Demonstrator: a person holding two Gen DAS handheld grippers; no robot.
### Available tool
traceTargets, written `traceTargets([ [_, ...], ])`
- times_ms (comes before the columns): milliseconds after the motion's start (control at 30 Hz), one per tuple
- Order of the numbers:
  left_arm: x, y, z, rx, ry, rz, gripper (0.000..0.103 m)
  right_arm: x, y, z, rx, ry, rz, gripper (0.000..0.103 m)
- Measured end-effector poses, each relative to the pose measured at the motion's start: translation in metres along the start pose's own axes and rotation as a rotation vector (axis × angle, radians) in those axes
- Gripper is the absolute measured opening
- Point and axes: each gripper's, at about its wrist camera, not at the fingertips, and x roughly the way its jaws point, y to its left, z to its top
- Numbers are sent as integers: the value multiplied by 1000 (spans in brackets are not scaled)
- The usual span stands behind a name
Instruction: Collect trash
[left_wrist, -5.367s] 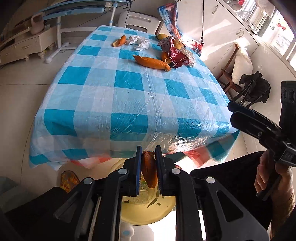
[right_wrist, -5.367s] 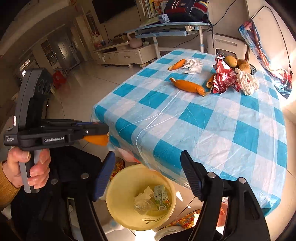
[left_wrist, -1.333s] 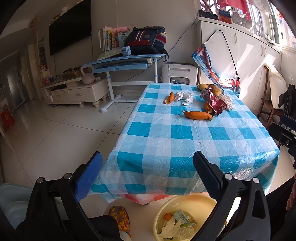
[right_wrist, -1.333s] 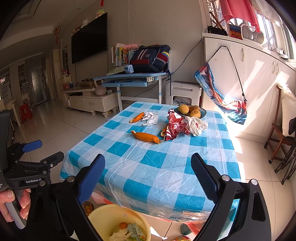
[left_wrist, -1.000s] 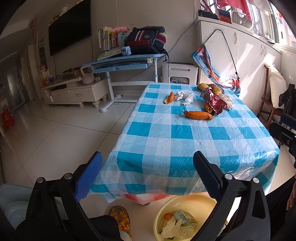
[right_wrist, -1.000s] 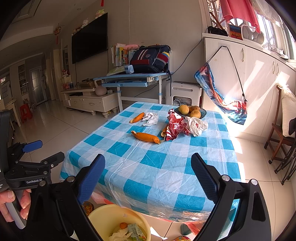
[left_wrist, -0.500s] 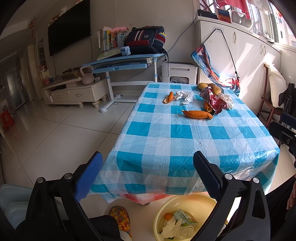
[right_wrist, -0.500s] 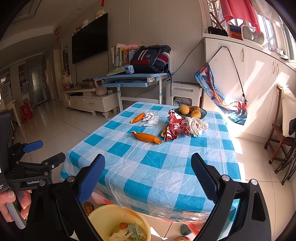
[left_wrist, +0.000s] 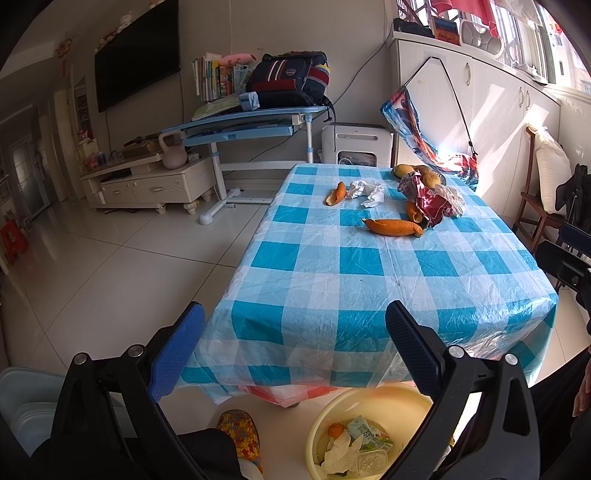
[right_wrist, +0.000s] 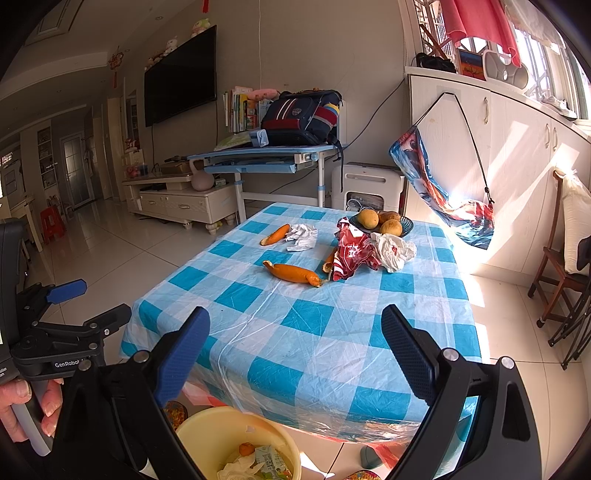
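Observation:
Trash lies at the far end of a blue-checked table (left_wrist: 354, 291): a long orange peel (left_wrist: 392, 227) (right_wrist: 291, 272), a smaller peel (left_wrist: 335, 194) (right_wrist: 274, 235), crumpled white tissue (left_wrist: 365, 189) (right_wrist: 303, 236), a red snack wrapper (left_wrist: 428, 203) (right_wrist: 352, 256) and a white plastic bag (right_wrist: 393, 249). A yellow bin (left_wrist: 373, 432) (right_wrist: 236, 439) with trash stands on the floor below the near table edge. My left gripper (left_wrist: 293, 350) is open and empty above the bin. My right gripper (right_wrist: 295, 354) is open and empty beside it.
A bowl of fruit (right_wrist: 384, 221) sits behind the wrapper. A blue desk with a backpack (left_wrist: 288, 79) stands beyond the table. A wooden chair (right_wrist: 557, 266) is at the right. A patterned slipper (left_wrist: 240, 430) lies by the bin.
5.4 s ago my left gripper held an orange peel over the bin; now it is open and the peel lies in the bin. Both grippers have barely moved over the last second.

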Motion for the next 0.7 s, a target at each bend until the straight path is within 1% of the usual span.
traceTargets([
  [600, 0, -1, 0, 0, 2, -4, 95, 0, 0, 0, 0, -2, 1, 90],
  [700, 2, -1, -1, -12, 15, -34, 95, 0, 2, 1, 5, 1, 8, 90],
])
